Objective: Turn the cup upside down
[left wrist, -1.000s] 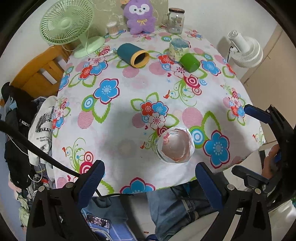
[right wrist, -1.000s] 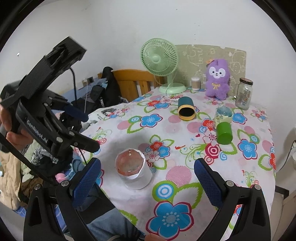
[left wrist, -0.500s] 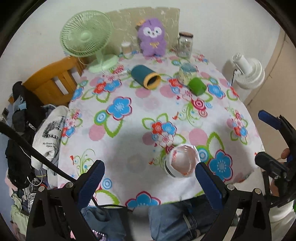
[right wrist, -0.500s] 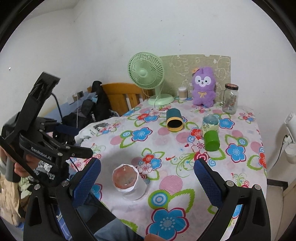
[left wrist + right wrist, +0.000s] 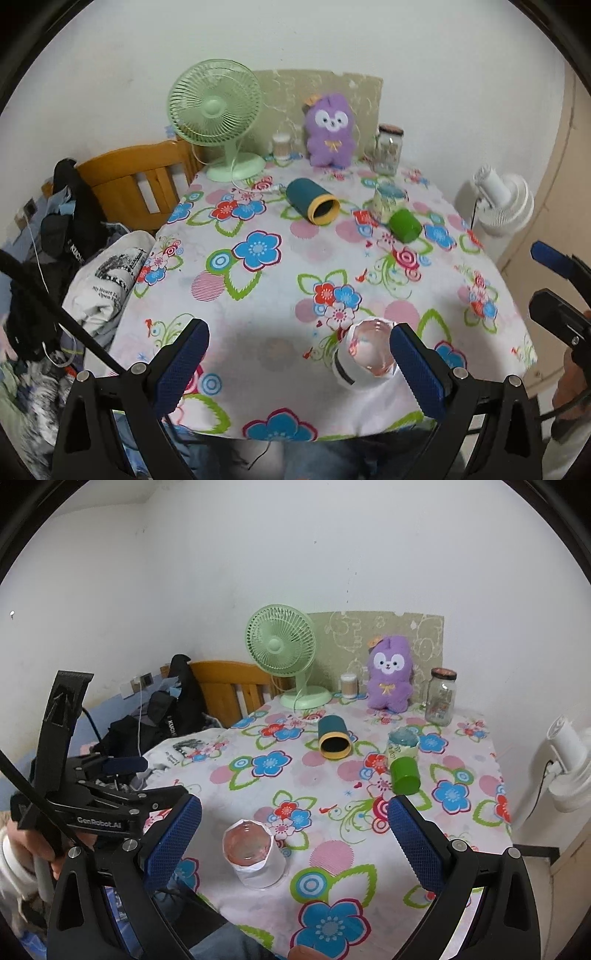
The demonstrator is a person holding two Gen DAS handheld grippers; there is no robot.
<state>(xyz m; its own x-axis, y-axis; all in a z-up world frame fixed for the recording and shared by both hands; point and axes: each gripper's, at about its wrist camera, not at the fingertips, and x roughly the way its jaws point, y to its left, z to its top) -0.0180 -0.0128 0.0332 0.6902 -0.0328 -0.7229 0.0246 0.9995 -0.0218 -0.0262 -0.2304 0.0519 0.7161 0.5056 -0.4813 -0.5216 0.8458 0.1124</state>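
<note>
The table (image 5: 369,904) wears matt printed cloth. The cup (image 5: 255,853) looks glossy, wrapped in white paper. At twelve o'clock, a fuzzy plush toy (image 5: 389,674); beside it, a clear glass jar (image 5: 440,698).

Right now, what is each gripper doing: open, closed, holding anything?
Left gripper: open, holding nothing.
Right gripper: open, holding nothing; the white cup stands free on the table.

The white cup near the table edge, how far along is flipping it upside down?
Nothing looks done: the white cup stands on the floral tablecloth mouth up, its pinkish inside visible. Nothing is in hand: the left gripper and right gripper are both open and empty. Grasping, inverting and setting it down all remain.
</note>
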